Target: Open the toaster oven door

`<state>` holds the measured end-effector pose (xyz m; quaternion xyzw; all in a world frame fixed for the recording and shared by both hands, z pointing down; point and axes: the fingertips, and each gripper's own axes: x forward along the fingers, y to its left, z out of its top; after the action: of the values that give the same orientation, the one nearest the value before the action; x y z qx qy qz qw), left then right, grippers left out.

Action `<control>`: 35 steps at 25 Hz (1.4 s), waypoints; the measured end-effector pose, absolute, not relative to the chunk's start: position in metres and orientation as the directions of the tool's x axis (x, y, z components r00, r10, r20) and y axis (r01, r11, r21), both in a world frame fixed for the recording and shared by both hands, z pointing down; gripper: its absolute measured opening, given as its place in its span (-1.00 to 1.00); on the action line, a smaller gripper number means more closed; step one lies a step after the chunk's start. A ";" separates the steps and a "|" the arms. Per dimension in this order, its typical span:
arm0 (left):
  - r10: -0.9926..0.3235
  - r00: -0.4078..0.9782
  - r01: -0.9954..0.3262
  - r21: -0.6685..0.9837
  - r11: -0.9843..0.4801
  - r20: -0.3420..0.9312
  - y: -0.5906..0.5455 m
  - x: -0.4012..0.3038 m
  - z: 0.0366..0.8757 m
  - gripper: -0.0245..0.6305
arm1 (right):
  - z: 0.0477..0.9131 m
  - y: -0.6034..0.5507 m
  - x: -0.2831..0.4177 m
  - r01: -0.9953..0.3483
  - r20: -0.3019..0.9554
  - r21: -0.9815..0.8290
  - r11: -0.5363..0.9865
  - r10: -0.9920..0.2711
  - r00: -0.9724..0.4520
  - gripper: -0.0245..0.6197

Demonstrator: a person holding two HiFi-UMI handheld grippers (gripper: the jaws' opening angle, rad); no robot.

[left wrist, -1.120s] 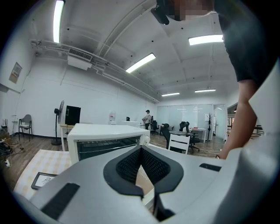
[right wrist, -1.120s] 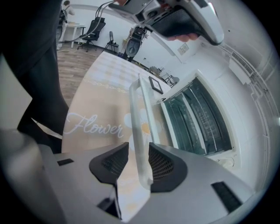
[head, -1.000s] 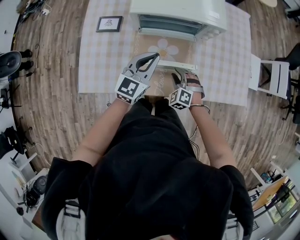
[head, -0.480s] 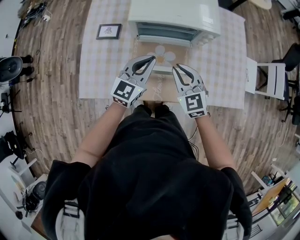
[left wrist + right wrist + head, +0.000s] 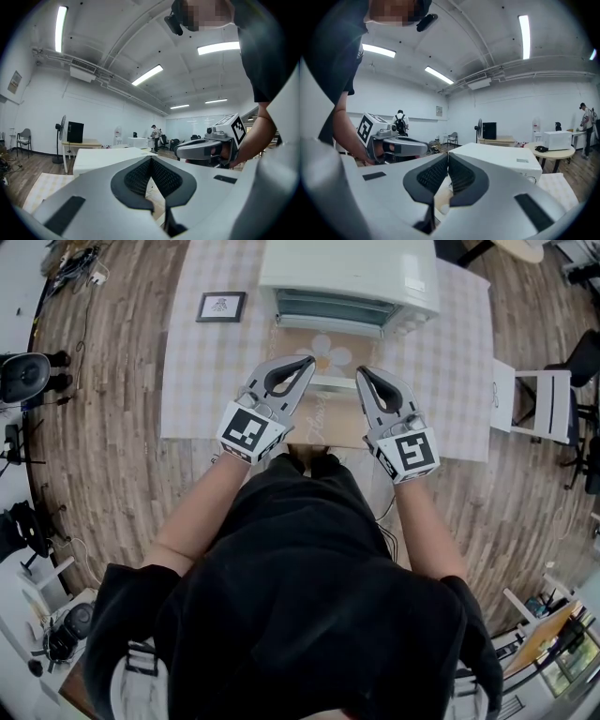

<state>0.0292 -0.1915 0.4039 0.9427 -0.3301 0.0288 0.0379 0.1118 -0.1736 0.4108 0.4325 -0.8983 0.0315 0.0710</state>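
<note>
The white toaster oven (image 5: 347, 268) stands at the far middle of the table. Its door (image 5: 323, 354) hangs open and lies flat toward me, its handle (image 5: 330, 382) at the near edge, and the racks (image 5: 328, 307) show inside. My left gripper (image 5: 307, 361) hovers shut and empty just left of the handle. My right gripper (image 5: 361, 372) hovers shut and empty just right of it, touching nothing. In the left gripper view the shut jaws (image 5: 151, 159) point over the oven (image 5: 105, 157). In the right gripper view the shut jaws (image 5: 447, 155) face the oven (image 5: 501, 161).
A checked cloth covers the table (image 5: 202, 381). A small framed picture (image 5: 221, 307) lies at the back left. A white chair (image 5: 544, 399) stands beyond the table's right edge. Cables and gear lie on the wood floor (image 5: 103, 427) at the left.
My right gripper has left the door handle, risen and drawn back beside the left one, and its jaws have gone from open to shut. The door stays down.
</note>
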 end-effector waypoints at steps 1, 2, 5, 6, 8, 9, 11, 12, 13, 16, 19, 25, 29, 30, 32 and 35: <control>-0.620 0.781 -0.624 0.052 -0.780 0.075 -0.191 0.030 0.401 -0.89 | 0.409 -0.174 0.113 -0.780 0.143 -0.003 0.625 -0.772 -0.619 -0.86; -0.619 0.782 -0.623 0.053 -0.780 0.073 -0.191 0.030 0.397 -0.89 | 0.407 -0.175 0.113 -0.778 0.133 -0.007 0.628 -0.771 -0.623 -0.86; -0.619 0.782 -0.622 0.048 -0.781 0.072 -0.190 0.031 0.393 -0.88 | 0.403 -0.174 0.112 -0.765 0.113 0.005 0.644 -0.761 -0.639 -0.86; -0.618 0.783 -0.621 0.046 -0.782 0.070 -0.190 0.031 0.393 -0.89 | 0.402 -0.175 0.112 -0.763 0.109 0.007 0.647 -0.758 -0.642 -0.86; -0.618 0.783 -0.621 0.041 -0.783 0.067 -0.190 0.029 0.394 -0.89 | 0.400 -0.175 0.112 -0.761 0.101 0.002 0.649 -0.757 -0.645 -0.86; -0.619 0.783 -0.622 0.039 -0.782 0.067 -0.190 0.029 0.393 -0.88 | 0.398 -0.175 0.112 -0.761 0.096 0.000 0.649 -0.757 -0.646 -0.86; -0.620 0.782 -0.623 0.032 -0.782 0.066 -0.190 0.028 0.390 -0.89 | 0.393 -0.176 0.112 -0.758 0.087 0.004 0.653 -0.755 -0.650 -0.87; -0.620 0.782 -0.623 0.030 -0.782 0.064 -0.190 0.028 0.388 -0.89 | 0.390 -0.176 0.111 -0.756 0.084 0.007 0.655 -0.754 -0.652 -0.87; -0.620 0.782 -0.622 0.028 -0.782 0.061 -0.189 0.028 0.387 -0.88 | 0.388 -0.176 0.110 -0.755 0.082 0.007 0.656 -0.752 -0.654 -0.86; -0.619 0.782 -0.622 0.039 -0.782 0.065 -0.188 0.028 0.384 -0.89 | 0.383 -0.175 0.108 -0.752 0.082 0.012 0.659 -0.750 -0.656 -0.87; -0.623 0.781 -0.624 0.018 -0.781 0.051 -0.190 0.027 0.381 -0.89 | 0.382 -0.176 0.109 -0.750 0.073 0.025 0.661 -0.750 -0.658 -0.86; -0.622 0.781 -0.623 0.009 -0.782 0.047 -0.190 0.028 0.379 -0.89 | 0.385 -0.176 0.111 -0.757 0.085 0.024 0.653 -0.756 -0.649 -0.87; -0.635 0.771 -0.637 0.023 -0.771 0.059 -0.191 0.028 0.375 -0.89 | 0.385 -0.174 0.112 -0.760 0.084 0.015 0.650 -0.758 -0.647 -0.87; -0.629 0.776 -0.631 0.014 -0.776 0.050 -0.190 0.028 0.376 -0.89 | 0.386 -0.174 0.112 -0.761 0.084 0.012 0.649 -0.759 -0.646 -0.87; -0.622 0.782 -0.623 0.016 -0.782 0.053 -0.188 0.029 0.381 -0.89 | 0.387 -0.174 0.113 -0.763 0.084 0.010 0.646 -0.761 -0.644 -0.87; -0.622 0.779 -0.627 0.046 -0.778 0.081 -0.186 0.029 0.384 -0.89 | 0.389 -0.173 0.113 -0.765 0.086 0.010 0.644 -0.763 -0.641 -0.87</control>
<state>0.0288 -0.1860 0.3841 0.9423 -0.3313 0.0308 0.0352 0.1131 -0.1727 0.3886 0.4218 -0.9056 0.0138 0.0411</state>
